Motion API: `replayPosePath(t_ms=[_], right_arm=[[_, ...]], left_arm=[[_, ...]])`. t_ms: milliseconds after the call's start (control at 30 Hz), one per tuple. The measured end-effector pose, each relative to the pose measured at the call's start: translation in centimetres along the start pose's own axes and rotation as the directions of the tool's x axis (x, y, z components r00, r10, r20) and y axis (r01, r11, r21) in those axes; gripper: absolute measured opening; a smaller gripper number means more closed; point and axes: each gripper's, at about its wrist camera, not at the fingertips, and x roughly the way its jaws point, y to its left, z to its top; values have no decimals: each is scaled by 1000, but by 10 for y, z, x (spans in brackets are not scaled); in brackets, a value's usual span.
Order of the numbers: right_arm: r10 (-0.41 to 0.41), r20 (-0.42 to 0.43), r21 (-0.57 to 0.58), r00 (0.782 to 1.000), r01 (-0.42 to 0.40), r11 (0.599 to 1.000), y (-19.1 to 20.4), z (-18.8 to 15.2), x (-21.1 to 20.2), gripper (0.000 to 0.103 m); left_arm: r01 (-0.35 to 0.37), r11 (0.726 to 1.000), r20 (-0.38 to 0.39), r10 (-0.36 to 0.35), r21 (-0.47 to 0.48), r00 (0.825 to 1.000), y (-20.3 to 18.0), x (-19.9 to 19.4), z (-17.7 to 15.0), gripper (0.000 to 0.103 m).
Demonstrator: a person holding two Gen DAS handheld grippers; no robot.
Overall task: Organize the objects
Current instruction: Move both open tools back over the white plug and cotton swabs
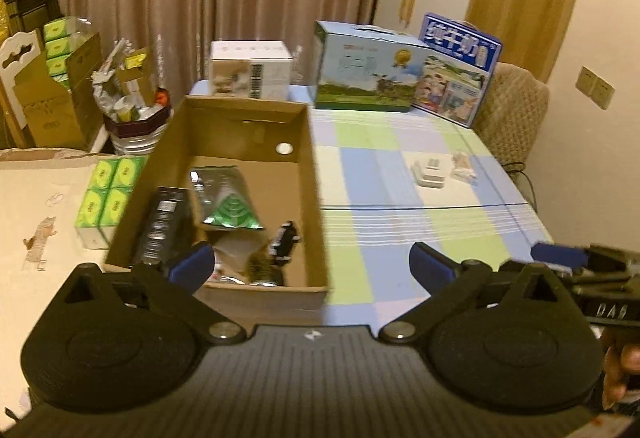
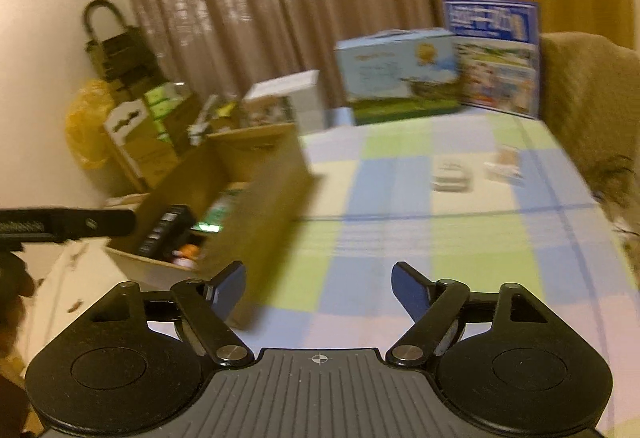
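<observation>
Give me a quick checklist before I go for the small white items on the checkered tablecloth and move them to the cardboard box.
1. Left tool free: ok, fingers apart, nothing between them.
2. Right tool free: ok, open and nothing held.
3. Small white items reachable: ok, they lie in the open on the checkered tablecloth, nothing stacked on them.
4. What exactly they are: cannot tell, too small and blurred.
5. Room in the cardboard box: ok, bare floor shows near its far end beyond the green packet and black box.
6. Path from the items to the box: ok, only open tablecloth lies between.
</observation>
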Motion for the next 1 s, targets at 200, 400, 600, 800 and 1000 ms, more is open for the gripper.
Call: replayPosePath(t_ms=[200,400,600,800,1000], right_arm=[[-86,39,70,996,83,994,-58,-3,-30,79],[-156,48,131,987,148,980,-102,-2,-45,80],[-182,40,158,982,174,972,-126,-1,-49,81],[-185,29,169,982,178,969,-137,0,-43,81],[-184,22,172,983,178,969,-141,3,-35,81]], left_arm=[[37,999,12,-37,14,999,-47,7,-6,102],[61,996,-10,-61,71,998,-97,28,-11,102],[79,990,-15,-78,117,997,-137,48,-12,102],[65,982,2,-66,177,998,-162,66,-12,102],[55,983,0,-56,173,998,-167,79,-7,102]])
